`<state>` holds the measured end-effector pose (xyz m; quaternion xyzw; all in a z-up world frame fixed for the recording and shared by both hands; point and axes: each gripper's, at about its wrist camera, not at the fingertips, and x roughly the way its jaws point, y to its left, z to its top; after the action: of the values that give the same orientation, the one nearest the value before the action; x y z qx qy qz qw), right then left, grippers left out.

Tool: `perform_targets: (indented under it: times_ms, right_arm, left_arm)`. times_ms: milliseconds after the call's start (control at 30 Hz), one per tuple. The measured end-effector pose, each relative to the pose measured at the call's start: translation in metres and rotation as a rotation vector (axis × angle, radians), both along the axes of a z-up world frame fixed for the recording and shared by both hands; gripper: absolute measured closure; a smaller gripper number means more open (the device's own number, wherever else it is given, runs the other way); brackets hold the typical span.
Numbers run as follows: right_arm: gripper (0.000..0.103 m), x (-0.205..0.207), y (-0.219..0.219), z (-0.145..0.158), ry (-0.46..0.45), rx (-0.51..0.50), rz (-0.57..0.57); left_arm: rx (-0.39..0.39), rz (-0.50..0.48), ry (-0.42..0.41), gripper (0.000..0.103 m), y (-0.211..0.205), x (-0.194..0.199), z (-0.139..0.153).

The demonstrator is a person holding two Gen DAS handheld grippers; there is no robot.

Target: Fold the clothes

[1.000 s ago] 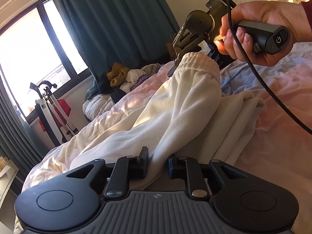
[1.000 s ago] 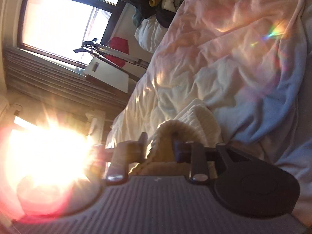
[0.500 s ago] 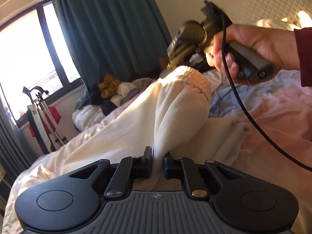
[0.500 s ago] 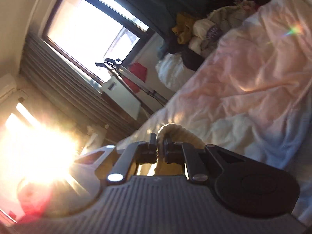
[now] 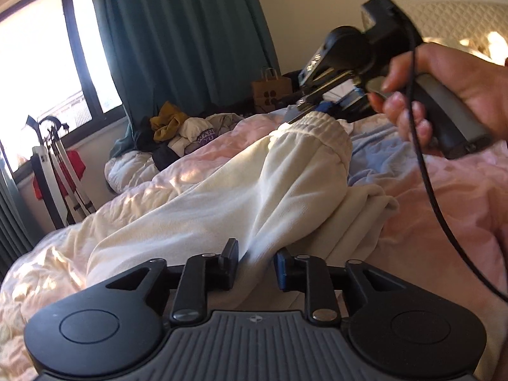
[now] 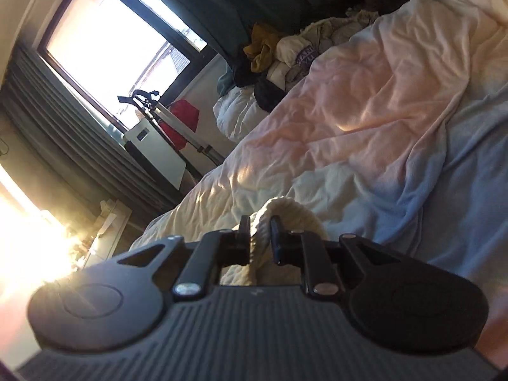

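Cream sweatpants lie on the pink bed cover, with one leg lifted between my two grippers. My left gripper has its jaws apart around the cloth near the lower part of the leg. My right gripper is shut on the ribbed cuff of the sweatpants and holds it above the bed. In the right wrist view the cuff sits pinched in the right gripper.
A pile of unfolded clothes lies at the far end of the bed, also seen in the right wrist view. A brown paper bag stands by the teal curtain. A stand is under the window.
My left gripper's jaws have opened wider around the trouser leg. The right gripper has stayed shut on the cuff and shifted right and slightly lower.
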<state>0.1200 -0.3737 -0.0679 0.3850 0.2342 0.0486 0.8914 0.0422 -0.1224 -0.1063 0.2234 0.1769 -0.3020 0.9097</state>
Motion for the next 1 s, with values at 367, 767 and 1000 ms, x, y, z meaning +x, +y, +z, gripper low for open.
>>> perform_targets:
  times_ms: [367,767,1000]
  right_arm:
    - [0.084,-0.069,0.027,0.021,-0.02,-0.051,-0.117]
    - [0.019,-0.077,0.026,-0.009,0.114,0.063,-0.13]
    - [0.018,-0.054,0.034,-0.028,0.185,0.118,-0.041]
  left_arm:
    - [-0.314,0.117,0.096,0.022,0.067,-0.01,0.057]
    - [-0.637,0.462,0.462,0.018,0.164,0.059,0.048]
    - [-0.743,0.487,0.638,0.018,0.172,0.087,0.018]
